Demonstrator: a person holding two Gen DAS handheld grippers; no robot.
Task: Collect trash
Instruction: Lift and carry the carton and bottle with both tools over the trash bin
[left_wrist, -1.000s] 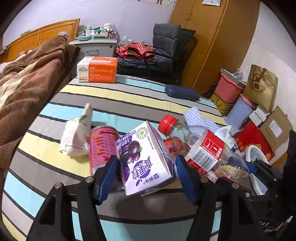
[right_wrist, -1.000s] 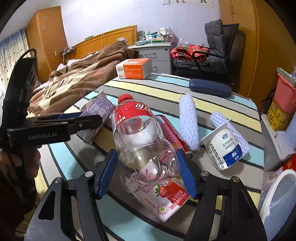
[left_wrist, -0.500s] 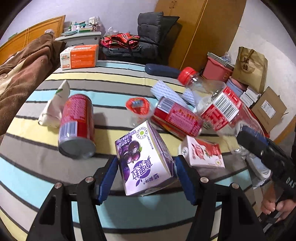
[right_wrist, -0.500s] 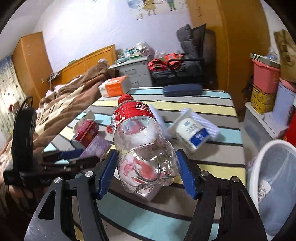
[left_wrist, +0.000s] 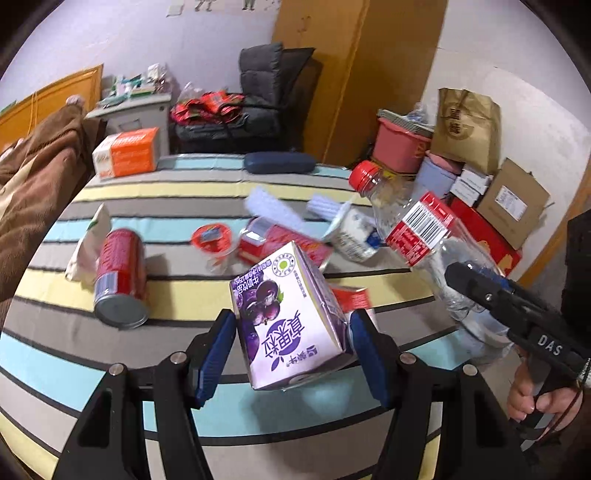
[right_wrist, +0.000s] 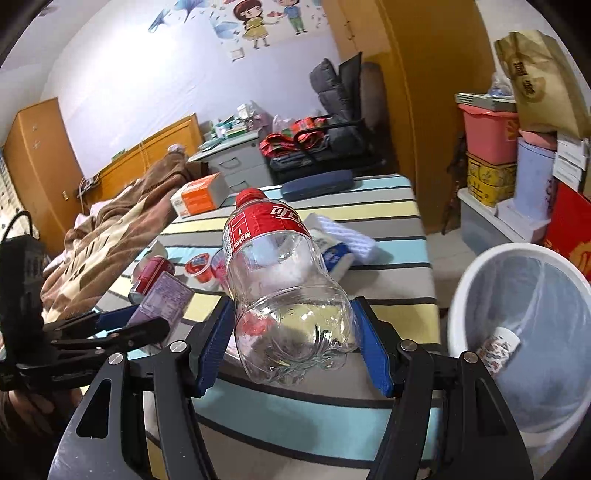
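Two claws are loaded: the left claw (left_wrist: 291, 347) clamps a purple milk carton (left_wrist: 288, 321) above the striped tabletop (left_wrist: 177, 192), and the right claw (right_wrist: 293, 343) grips a clear plastic bottle (right_wrist: 286, 295) with a red label, held over the tabletop's near edge. Just right of the bottle stands a white trash bin (right_wrist: 524, 332) holding a small printed cup (right_wrist: 498, 347); the bin's far side is cut off by the frame. Beyond the carton lie a red can (left_wrist: 118, 277), a crumpled white wrapper (left_wrist: 88, 240), a red-lidded cup (left_wrist: 212, 240) and a yogurt cup (left_wrist: 354, 236). Farther back sit an orange box (left_wrist: 127, 151) and a dark blue case (left_wrist: 279, 162). Several items between are blurred.
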